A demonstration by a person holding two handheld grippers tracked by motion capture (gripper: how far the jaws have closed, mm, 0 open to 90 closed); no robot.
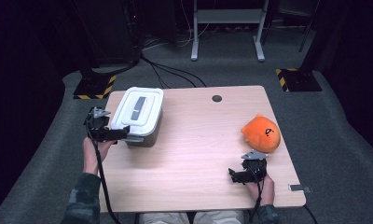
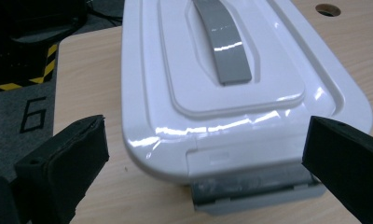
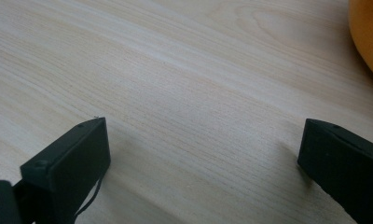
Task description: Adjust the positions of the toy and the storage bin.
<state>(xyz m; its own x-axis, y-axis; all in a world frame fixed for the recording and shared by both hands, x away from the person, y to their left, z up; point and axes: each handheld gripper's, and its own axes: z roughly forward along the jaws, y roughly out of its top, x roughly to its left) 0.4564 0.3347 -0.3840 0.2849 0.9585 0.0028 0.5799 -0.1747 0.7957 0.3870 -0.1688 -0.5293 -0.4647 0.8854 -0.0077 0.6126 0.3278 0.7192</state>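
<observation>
1. Where the high view's left-centre shows the wooden table (image 1: 194,154), a white lidded storage box (image 1: 139,115) sits near the table's left edge, a grey handle (image 1: 140,108) lying flat along its lid.
2. The left gripper (image 1: 113,134) sits at the box's near left corner; in the left gripper view its jaws stand wide apart, either side of the box's front end and the grey latch (image 2: 254,189) low in the frame, gripping nothing.
3. The right gripper (image 1: 240,176) rests low in the lower right of the high view, jaws spread wide over bare wood and empty.
4. An orange plush toy (image 1: 261,133) lies just above that gripper, near the table's right edge, well apart from the box.
5. A round cable hole (image 1: 217,98) sits at the table's far edge, right of the box.
</observation>
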